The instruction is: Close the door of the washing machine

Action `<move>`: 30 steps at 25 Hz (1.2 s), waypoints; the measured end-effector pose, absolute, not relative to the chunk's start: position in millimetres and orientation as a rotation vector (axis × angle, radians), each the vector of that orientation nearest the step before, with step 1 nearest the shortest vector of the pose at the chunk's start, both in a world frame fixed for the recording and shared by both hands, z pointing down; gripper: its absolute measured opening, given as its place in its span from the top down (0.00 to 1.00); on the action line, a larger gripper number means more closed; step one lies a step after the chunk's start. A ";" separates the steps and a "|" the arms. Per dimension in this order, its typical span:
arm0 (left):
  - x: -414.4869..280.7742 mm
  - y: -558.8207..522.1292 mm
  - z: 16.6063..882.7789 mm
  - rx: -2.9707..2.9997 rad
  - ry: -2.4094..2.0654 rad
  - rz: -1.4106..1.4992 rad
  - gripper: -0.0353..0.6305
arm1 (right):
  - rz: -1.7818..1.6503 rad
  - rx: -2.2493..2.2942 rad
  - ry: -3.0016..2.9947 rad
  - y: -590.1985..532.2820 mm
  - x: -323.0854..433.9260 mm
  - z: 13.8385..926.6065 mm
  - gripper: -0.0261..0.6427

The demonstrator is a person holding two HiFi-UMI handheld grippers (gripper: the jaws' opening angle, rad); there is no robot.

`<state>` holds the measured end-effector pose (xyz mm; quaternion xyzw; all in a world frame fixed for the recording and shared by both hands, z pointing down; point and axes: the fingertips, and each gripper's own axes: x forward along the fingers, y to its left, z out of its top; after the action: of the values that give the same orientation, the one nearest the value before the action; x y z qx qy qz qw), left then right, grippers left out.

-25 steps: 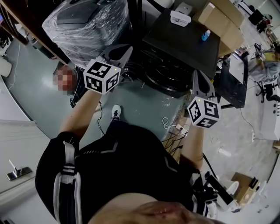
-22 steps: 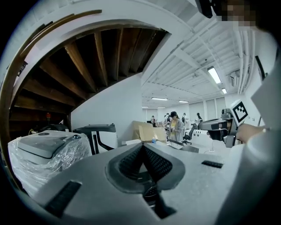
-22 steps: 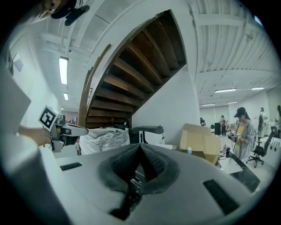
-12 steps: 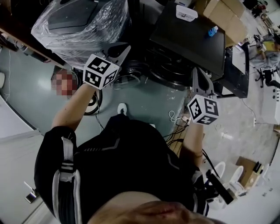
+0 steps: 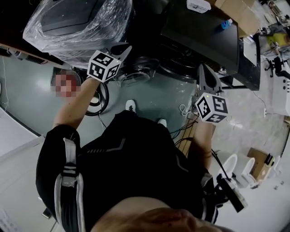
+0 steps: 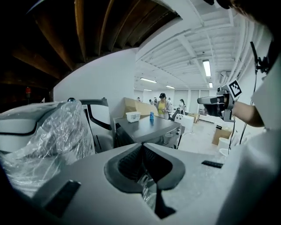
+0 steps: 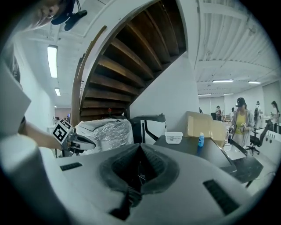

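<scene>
Here | grey floor [image 5: 165, 97] | dark washing machine [image 5: 199, 34] | left gripper [image 5: 128, 47], right gripper [image 5: 202, 68] closed, empty

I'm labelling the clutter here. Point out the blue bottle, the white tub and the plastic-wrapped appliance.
blue bottle [image 7: 201, 139]: right gripper view, on its body.
white tub [image 7: 174, 137]: right gripper view, on its front wall.
plastic-wrapped appliance [image 7: 106, 132]: right gripper view, on its wrapped front.

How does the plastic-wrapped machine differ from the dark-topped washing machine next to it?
The wrapped machine is covered in clear plastic; the washing machine is bare. The wrapped machine looks rounded on top; the washing machine has a flat top. Only the washing machine carries a white tub and a blue bottle. Both stand side by side.
</scene>
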<state>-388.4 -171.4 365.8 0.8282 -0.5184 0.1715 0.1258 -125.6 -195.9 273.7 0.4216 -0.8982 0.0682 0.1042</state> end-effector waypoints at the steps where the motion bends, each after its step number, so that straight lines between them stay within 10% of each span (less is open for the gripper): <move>1: -391.7 -173.7 374.9 2.410 -1.490 0.512 0.95 | 0.213 1.241 -2.638 -196.8 -130.7 279.3 0.95; 15: -429.7 -189.2 541.0 2.334 -1.210 0.931 0.95 | 0.351 1.237 -2.507 -199.6 -172.5 352.4 0.95; 30: -437.0 -172.1 670.9 2.230 -0.866 1.261 0.69 | 0.465 1.110 -2.401 -178.5 -204.1 430.5 0.95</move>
<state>-437.0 -172.1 670.9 0.8049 -0.3126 0.4551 0.2172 -204.1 -178.5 430.5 0.4027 -0.8708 0.1685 0.2260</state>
